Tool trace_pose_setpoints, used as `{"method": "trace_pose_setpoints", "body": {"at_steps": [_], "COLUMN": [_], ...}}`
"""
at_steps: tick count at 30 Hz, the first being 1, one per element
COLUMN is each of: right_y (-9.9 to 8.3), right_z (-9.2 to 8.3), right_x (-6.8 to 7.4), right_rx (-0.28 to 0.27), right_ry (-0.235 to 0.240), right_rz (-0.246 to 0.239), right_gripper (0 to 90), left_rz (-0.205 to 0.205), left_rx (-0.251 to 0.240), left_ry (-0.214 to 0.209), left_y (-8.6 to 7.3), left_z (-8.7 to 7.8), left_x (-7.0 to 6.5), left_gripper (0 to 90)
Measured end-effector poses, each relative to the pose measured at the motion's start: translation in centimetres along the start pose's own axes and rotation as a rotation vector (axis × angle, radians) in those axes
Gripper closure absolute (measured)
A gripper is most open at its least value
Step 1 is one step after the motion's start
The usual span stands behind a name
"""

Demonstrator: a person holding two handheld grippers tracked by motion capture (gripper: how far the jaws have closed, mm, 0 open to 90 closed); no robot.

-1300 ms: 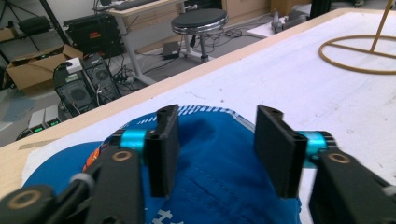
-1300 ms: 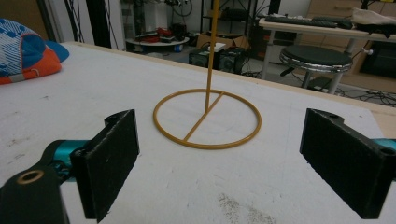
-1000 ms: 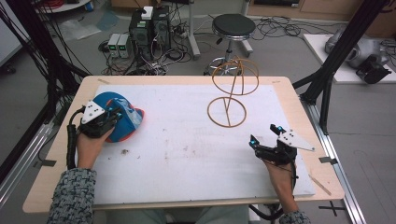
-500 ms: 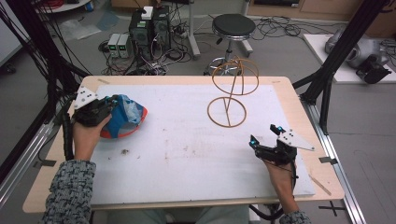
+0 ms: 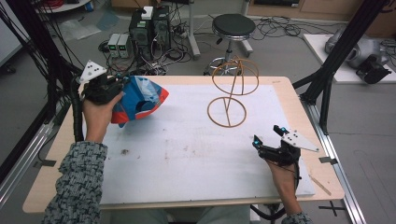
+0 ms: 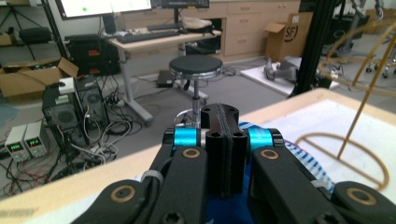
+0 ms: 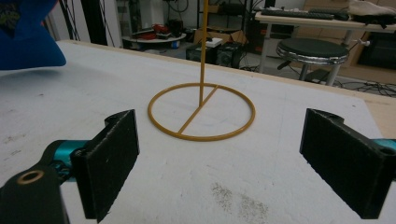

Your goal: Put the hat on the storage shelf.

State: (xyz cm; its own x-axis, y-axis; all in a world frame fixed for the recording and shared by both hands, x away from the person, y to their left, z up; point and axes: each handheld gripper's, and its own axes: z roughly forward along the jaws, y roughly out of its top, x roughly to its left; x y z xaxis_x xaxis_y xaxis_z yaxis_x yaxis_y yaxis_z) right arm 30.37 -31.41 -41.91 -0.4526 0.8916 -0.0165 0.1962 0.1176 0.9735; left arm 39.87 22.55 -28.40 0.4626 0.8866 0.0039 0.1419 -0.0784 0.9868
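A blue, red and white bag (image 5: pixel 140 98) hangs above the table's far left corner, lifted off the white mat. My left gripper (image 5: pixel 120 84) is shut on the bag's left edge; in the left gripper view the jaws (image 6: pixel 224 116) press together with blue striped material (image 6: pixel 299 149) just beyond them. A gold wire stand (image 5: pixel 227 126), a ring base with a post and loops on top, rests on the mat at the back centre-right. My right gripper (image 5: pixel 267 135) sits near the front right, open and holding nothing, aimed at the stand's post (image 7: pixel 203 56). The bag (image 7: pixel 28 42) shows at the upper left of that view.
A white mat (image 5: pixel 187 154) covers most of the wooden table, with a few dark smudges. Black frame posts stand at both sides of the table. Beyond the far edge are a black stool (image 5: pixel 233 25) and computer boxes with cables (image 5: pixel 149 28) on the floor.
My left gripper has lifted the bag off the mat and carried it back and to the left. The right gripper has stayed where it was, open.
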Motion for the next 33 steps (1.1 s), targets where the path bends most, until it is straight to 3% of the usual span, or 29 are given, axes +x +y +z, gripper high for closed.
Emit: {"method": "trace_pose_setpoints", "body": {"at_steps": [2, 5, 9, 14, 22, 33], "right_y": [-0.1, -0.1, -0.1, -0.3, -0.3, -0.3], "right_z": [-0.1, -0.4, -0.7, -1.2, -1.7, -2.3], "right_x": [-0.1, -0.3, -0.6, -0.9, -1.1, -1.2], "right_rx": [0.000, -0.001, -0.005, -0.009, -0.014, -0.014], "right_ry": [-0.003, -0.006, -0.007, -0.016, -0.019, -0.027], "right_rz": [0.005, 0.012, 0.014, 0.025, 0.032, 0.019], "right_gripper": [10.9, 10.9, 10.9, 10.9, 10.9, 10.9], "left_rz": [-0.013, -0.070, -0.082, -0.081, -0.083, -0.055], "left_rx": [-0.022, -0.084, -0.128, -0.154, -0.195, -0.231], "left_ry": [-0.001, -0.002, 0.004, 0.018, 0.005, -0.048], "left_y": [1.0, 2.3, 4.0, 5.8, 8.6, 11.8], "left_z": [0.5, 1.1, 2.3, 3.7, 5.8, 8.9], "left_x": [-0.2, -0.5, -1.2, -1.9, -3.3, -7.2], "left_gripper": [89.2, 89.3, 89.3, 89.3, 89.4, 89.4]}}
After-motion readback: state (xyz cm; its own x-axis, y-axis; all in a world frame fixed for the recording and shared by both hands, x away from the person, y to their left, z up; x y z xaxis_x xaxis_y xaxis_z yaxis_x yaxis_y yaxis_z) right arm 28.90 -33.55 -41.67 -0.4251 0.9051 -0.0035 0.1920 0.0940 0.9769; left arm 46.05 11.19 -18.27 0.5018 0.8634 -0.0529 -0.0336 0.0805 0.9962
